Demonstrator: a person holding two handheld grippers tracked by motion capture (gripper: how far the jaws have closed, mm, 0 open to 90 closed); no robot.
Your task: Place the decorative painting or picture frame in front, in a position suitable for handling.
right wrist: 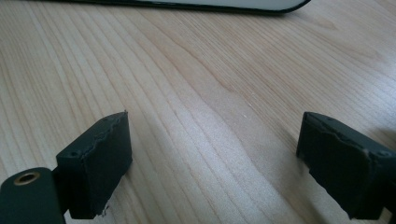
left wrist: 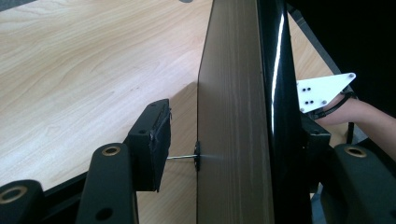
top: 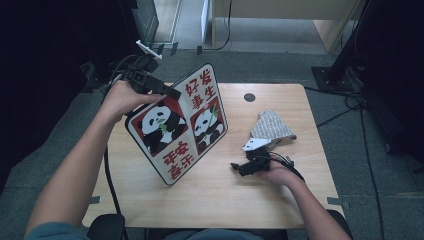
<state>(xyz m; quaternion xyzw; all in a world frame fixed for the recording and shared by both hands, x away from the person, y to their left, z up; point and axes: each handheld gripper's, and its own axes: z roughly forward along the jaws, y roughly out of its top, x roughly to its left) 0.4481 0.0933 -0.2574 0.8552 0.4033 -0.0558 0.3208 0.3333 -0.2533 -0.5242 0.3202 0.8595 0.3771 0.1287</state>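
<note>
Panda board [top: 177,125] stands tilted on the wooden table [top: 280,200], bottom corner on the tabletop near the front-centre, top edge leaning up and away toward the table's back-left; face w/ four panels, two pandas and red characters, turned toward the person. Left gripper [top: 161,90] sits at the board's upper-left edge, held up off the table by the left hand [top: 125,97]. In the left gripper view the board [left wrist: 233,116] runs edge-on between the jaws: the one finger [left wrist: 152,140] stands apart from the brown back w/ a clear gap, a small pin bridging it; other side is hidden behind the black rim, can't tell if it touches. So jaws partly open, no real squeeze on the board. Right gripper [top: 240,167] lies low on the table at the right, just beside a grey knitted cloth [top: 270,127], well apart from the board. Right gripper view: fingers [right wrist: 95,165] wide apart, bare wood between, nothing held; board's rim [right wrist: 187,4] across the far edge.
</note>
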